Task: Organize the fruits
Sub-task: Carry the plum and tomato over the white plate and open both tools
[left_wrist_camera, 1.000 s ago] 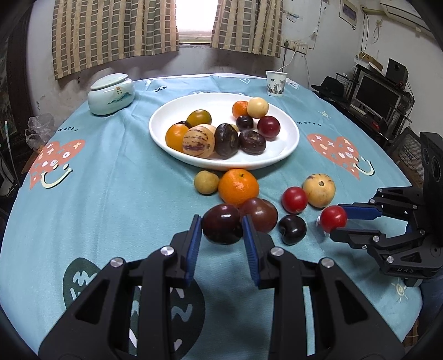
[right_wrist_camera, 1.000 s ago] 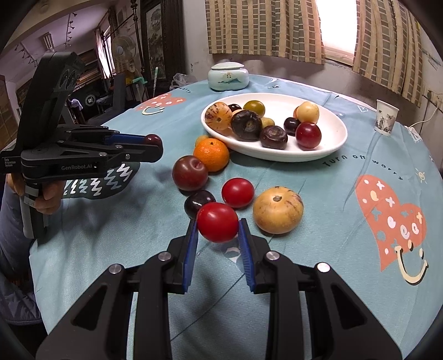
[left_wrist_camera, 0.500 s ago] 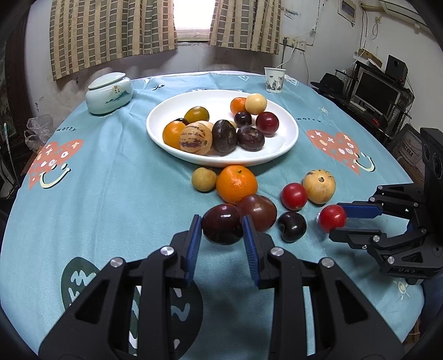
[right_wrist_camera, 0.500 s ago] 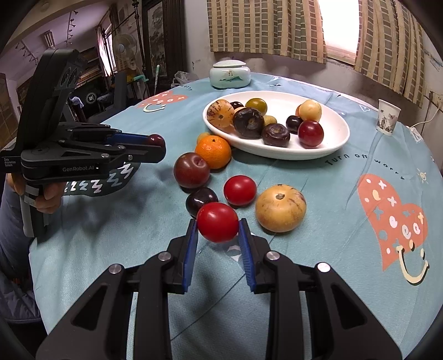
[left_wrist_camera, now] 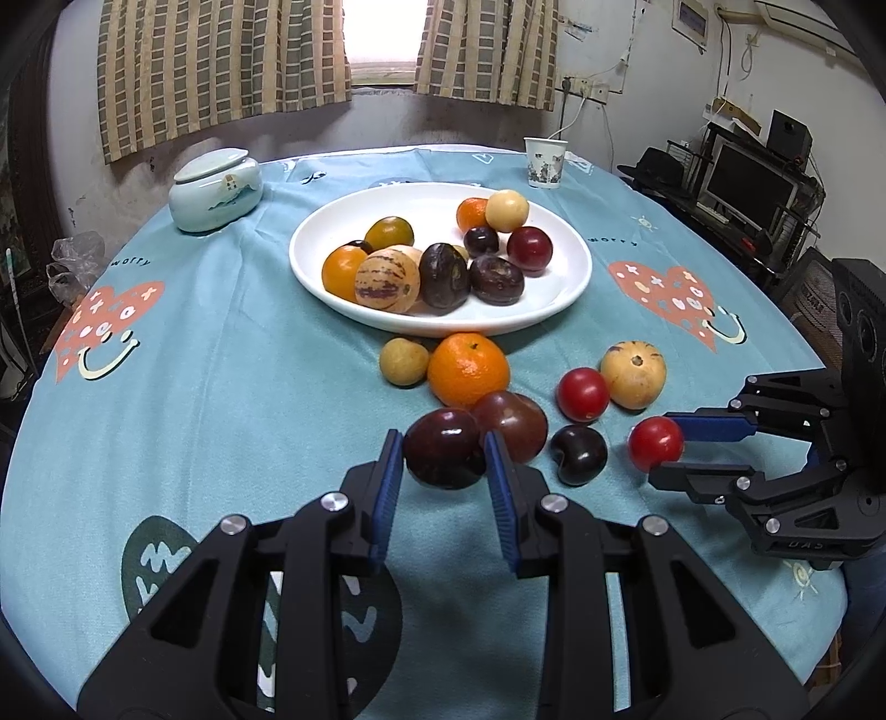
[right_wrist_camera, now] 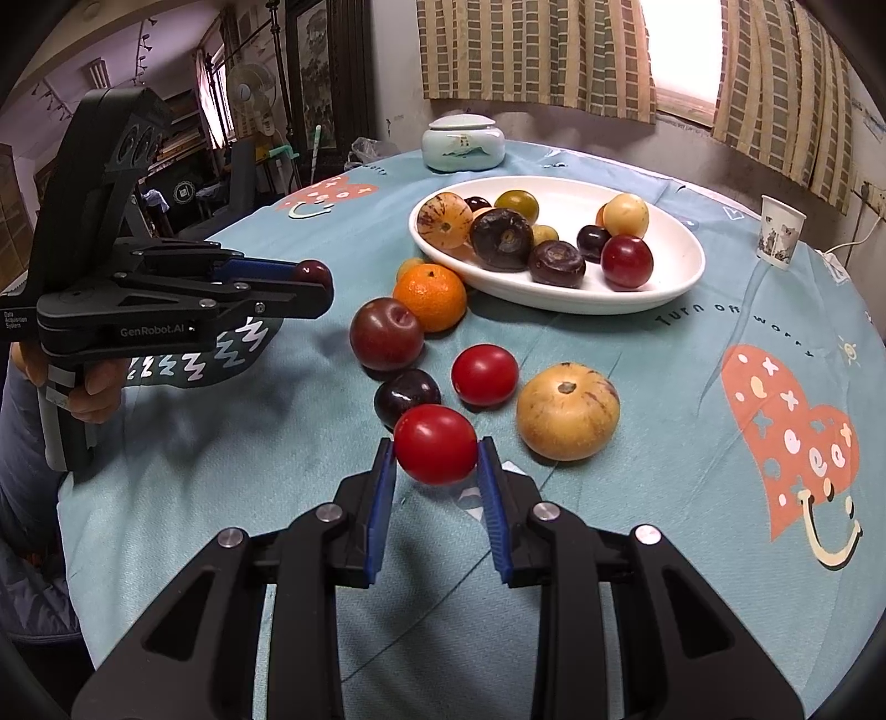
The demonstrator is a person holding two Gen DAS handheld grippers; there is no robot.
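Oval white ceramic plate (left_wrist_camera: 559, 310), frame centre: about ten fruits in. Six loose below on counter. Left gripper (left_wrist_camera: 443, 468) jaws pinch dark round plum (left_wrist_camera: 443, 447); right gripper (right_wrist_camera: 436, 462) jaws pinch glossy red tomato (right_wrist_camera: 436, 443).

Checked curtains (left_wrist_camera: 221, 72) flank a bright window (left_wrist_camera: 385, 39); a monitor (left_wrist_camera: 747, 185) stands right.

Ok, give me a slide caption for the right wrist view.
Right gripper holds a red tomato above loose fruit beside the white plate.
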